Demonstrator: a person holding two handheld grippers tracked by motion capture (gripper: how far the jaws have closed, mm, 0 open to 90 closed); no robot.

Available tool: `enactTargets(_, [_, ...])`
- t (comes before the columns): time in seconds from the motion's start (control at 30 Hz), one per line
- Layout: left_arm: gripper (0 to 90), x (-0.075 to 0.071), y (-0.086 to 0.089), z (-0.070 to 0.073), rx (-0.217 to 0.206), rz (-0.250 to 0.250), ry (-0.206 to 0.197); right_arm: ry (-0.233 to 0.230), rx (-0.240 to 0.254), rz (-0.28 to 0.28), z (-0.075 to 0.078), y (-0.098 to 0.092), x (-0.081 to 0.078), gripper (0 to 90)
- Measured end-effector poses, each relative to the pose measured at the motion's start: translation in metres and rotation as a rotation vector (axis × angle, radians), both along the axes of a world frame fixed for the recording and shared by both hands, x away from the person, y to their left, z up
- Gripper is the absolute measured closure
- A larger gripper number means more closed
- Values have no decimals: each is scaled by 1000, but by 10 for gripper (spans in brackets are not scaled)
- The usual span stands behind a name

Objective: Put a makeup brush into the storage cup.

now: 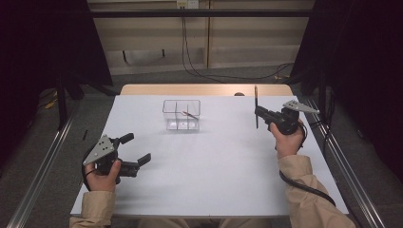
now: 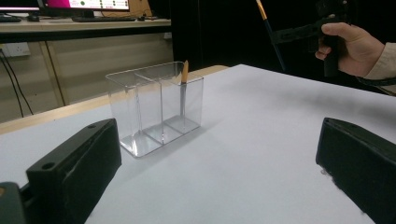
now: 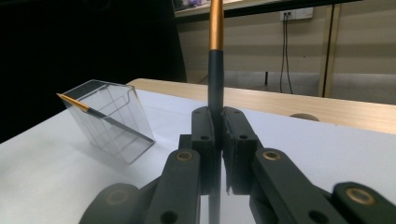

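Observation:
A clear divided plastic box [image 1: 167, 114] stands on the white table [image 1: 214, 161], back of centre. A dark pen with a gold end [image 1: 189, 114] leans inside its right part, also seen as the pen [image 2: 184, 88] in the box [image 2: 126, 112]. My right gripper [image 1: 257, 113] is shut on a second dark pen [image 1: 256, 100] held upright above the table, right of the box. Along its jaws, that pen [image 3: 215, 70] rises from my right gripper [image 3: 216, 149], with the box [image 3: 112, 126] to the left. My left gripper [image 1: 138, 148] rests open at the front left, nothing between its jaws [image 2: 219, 172].
A wooden strip [image 1: 204, 89] borders the table's far edge. Metal rails [image 1: 38, 166] run along both sides, and cables [image 1: 204, 71] lie on the floor behind. A desk with a keyboard [image 2: 102, 19] stands beyond the table.

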State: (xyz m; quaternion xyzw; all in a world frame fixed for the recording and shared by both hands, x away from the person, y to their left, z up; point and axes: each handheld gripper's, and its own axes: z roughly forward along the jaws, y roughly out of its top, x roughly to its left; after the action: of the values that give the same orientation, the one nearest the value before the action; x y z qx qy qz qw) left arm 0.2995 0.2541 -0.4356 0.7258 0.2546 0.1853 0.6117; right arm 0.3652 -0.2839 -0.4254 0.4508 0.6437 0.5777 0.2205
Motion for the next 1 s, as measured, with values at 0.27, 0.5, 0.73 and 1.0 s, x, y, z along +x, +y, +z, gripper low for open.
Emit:
enactTargets(0.27, [0,0,-1,0,-2,-3,1,-13,21,49,0,5,-5,845])
enactTargets(0.5, [0,0,-2,0,1,-3,1,-21,17,93,1,14,-8,845])
enactTargets(0.73, [0,0,-2,0,-2,-4,1,-30,21,135,3,26,-10,844])
enactTargets(1.0, [0,0,-2,-1,-4,-5,4,-39,24,193,3,41,-16,844])
